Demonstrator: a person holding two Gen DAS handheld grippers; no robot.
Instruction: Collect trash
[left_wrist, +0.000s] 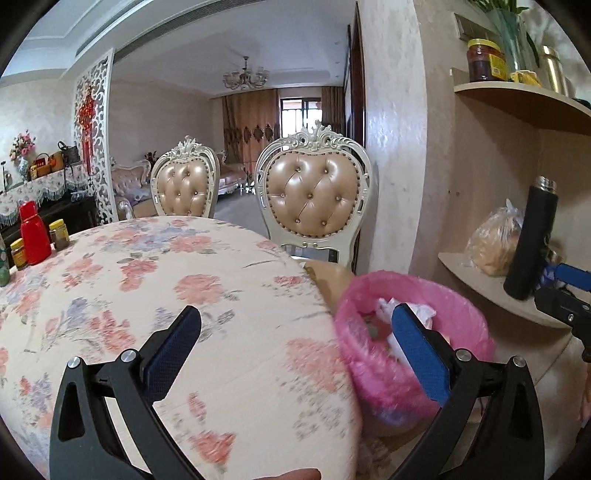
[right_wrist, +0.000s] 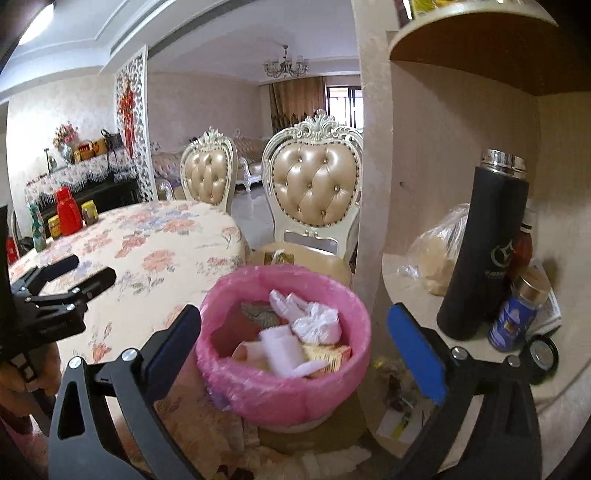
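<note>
Floral tablecloth (left_wrist: 184, 295) borders the pink-lined bin (right_wrist: 284, 369); both tools (left_wrist: 295, 354) (right_wrist: 293, 350) gape empty.

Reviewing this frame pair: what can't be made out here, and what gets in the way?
- Bin base: right wrist view, hidden by the pink liner and clutter below.
- Trash deeper in the bin: right wrist view, covered by the white bags.
- Bin contents: left wrist view, blurred and partly behind the left gripper finger.
- Right gripper: left wrist view, cut off by the right edge.
</note>
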